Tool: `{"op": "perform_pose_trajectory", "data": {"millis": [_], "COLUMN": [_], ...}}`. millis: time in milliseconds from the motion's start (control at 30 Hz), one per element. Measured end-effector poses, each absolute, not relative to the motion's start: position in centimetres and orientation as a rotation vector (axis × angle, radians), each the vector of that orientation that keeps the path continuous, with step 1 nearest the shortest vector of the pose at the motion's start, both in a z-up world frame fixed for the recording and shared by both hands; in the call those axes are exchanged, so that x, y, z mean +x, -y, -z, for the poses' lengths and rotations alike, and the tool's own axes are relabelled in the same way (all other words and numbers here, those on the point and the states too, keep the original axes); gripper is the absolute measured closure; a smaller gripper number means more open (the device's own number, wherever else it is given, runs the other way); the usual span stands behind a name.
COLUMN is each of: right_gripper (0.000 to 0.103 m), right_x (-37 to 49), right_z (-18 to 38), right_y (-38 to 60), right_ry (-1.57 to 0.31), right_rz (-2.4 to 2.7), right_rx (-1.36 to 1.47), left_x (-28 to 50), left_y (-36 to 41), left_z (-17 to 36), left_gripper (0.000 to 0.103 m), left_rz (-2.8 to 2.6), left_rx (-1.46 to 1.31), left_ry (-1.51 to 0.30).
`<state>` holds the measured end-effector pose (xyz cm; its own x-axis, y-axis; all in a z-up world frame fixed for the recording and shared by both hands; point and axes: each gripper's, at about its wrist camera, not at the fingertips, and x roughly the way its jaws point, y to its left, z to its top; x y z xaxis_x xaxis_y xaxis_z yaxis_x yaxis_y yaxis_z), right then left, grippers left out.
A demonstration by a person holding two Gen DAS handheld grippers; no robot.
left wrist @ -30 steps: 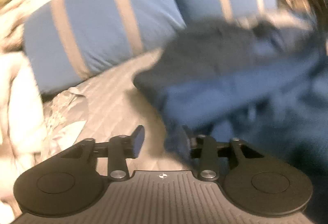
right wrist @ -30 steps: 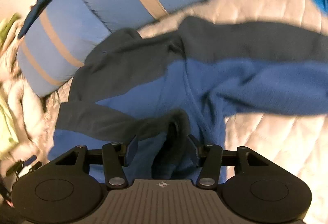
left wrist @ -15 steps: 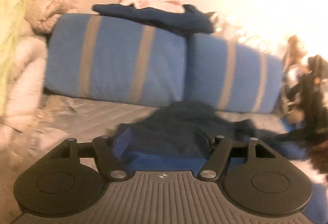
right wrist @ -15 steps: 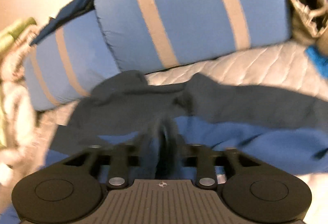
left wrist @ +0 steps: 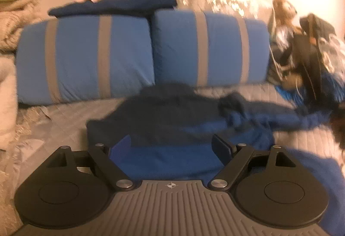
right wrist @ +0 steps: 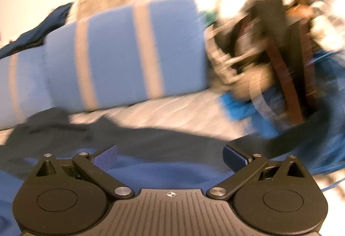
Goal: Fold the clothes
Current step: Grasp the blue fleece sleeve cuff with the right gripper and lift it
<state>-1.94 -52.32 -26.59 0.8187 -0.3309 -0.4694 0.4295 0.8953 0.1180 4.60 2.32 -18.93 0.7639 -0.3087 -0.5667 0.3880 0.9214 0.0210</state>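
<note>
A blue and dark grey garment [left wrist: 183,119] lies spread and rumpled on the quilted bed [left wrist: 64,115], in front of the striped pillows. In the left wrist view my left gripper [left wrist: 172,146] hangs above its near blue part, jaws opening, nothing between the fingers. The same garment [right wrist: 151,143] stretches across the right wrist view, one dark sleeve running off to the right. My right gripper [right wrist: 170,157] is above it with its jaws opening wide and no cloth pinched between them. Both views are blurred by motion.
Two blue pillows with tan stripes [left wrist: 146,54] stand against the wall, a dark blue garment [left wrist: 120,4] draped on top. Beige and green blankets [left wrist: 13,9] are piled at the left. A heap of bags and clothes [right wrist: 280,59] sits at the right.
Both grippers let go of the garment's cloth and spread their jaws. Both cameras lifted and tipped up, so the pillows and wall now fill the view; the right one swung right.
</note>
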Motion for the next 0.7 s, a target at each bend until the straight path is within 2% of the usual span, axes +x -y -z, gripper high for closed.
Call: {"op": "perform_pose_trajectory", "data": {"millis": [200, 333, 500, 600, 633, 700], "right_gripper": [0.002, 0.014, 0.021, 0.031, 0.037, 0.058], "right_x": [-7.4, -9.4, -9.0, -8.0, -7.6, -6.8], "right_z": [25.6, 25.8, 26.8, 27.6, 27.9, 28.2], "right_y": [59.3, 64.1, 67.9, 68.8, 69.0, 69.2], "right_ry": [-0.378, -0.386, -0.443, -0.488, -0.503, -0.530], "right_rz": [0.678, 0.752, 0.776, 0.747, 0.731, 0.689], "right_rx": [0.207, 0.277, 0.359, 0.380, 0.393, 0.439], "left_x": [4.3, 4.8, 5.4, 5.8, 6.0, 6.2], "left_y": [-1.1, -0.7, -0.8, -0.9, -0.9, -1.1], "left_z": [22.1, 23.2, 23.3, 23.5, 23.5, 23.6], "left_gripper": [0.020, 0.020, 0.020, 0.020, 0.020, 0.020], "left_rz": [0.427, 0.423, 0.393, 0.395, 0.397, 0.401], "left_rx": [0.214, 0.228, 0.203, 0.201, 0.192, 0.175], "left_ry": [-0.594, -0.634, -0.669, -0.691, -0.694, -0.700]}}
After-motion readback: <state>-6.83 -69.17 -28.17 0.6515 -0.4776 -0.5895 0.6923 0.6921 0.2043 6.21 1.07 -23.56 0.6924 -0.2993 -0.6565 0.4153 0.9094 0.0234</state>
